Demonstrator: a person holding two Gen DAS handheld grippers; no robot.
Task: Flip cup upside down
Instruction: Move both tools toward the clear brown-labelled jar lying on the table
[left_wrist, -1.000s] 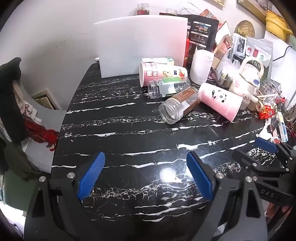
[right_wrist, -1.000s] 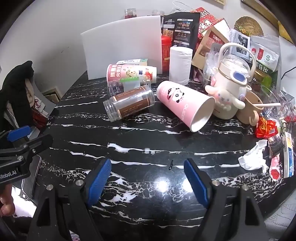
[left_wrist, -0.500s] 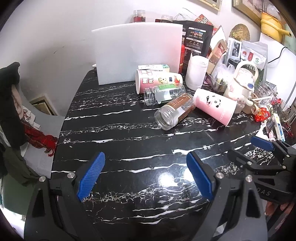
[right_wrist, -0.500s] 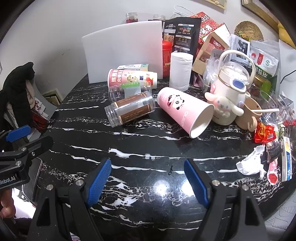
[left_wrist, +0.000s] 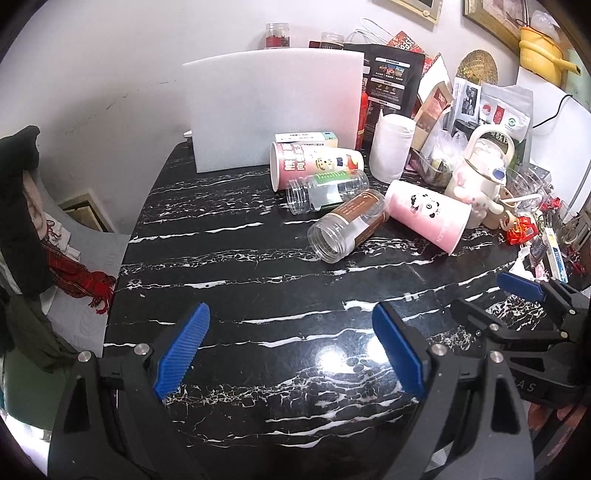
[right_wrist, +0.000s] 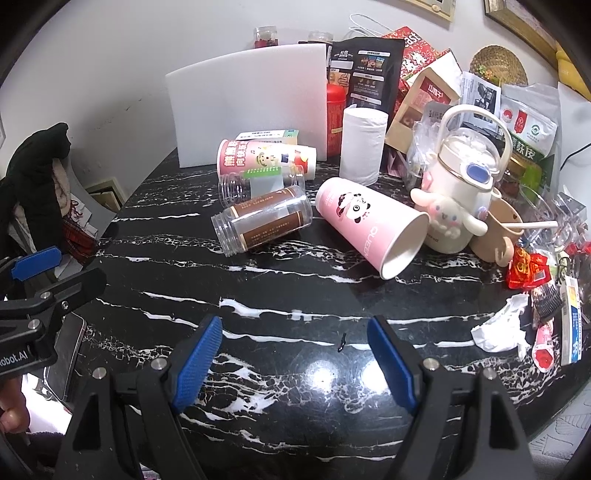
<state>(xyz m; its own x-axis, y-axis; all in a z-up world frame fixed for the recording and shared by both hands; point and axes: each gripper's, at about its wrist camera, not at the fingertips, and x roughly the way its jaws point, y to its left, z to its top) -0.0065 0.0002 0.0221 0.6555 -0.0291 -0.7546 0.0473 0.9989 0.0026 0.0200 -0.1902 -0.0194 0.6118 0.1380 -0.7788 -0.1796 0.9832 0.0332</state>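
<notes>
A pink panda cup lies on its side on the black marble table, mouth toward the front right; it also shows in the left wrist view. A second pink cartoon cup lies on its side behind it, also in the left wrist view. Two clear jars, one brown-labelled and one green-labelled, lie between them. My left gripper and right gripper are open and empty over the table's front, well short of the cups.
A white board stands at the back. A white paper roll, a cartoon kettle, a brown mug, snack bags and wrappers crowd the right side. A chair with clothes stands left of the table.
Both grippers have pulled back and risen a little, so the cups and jars look smaller and farther. Nothing on the table moved. Jaws stay open.
</notes>
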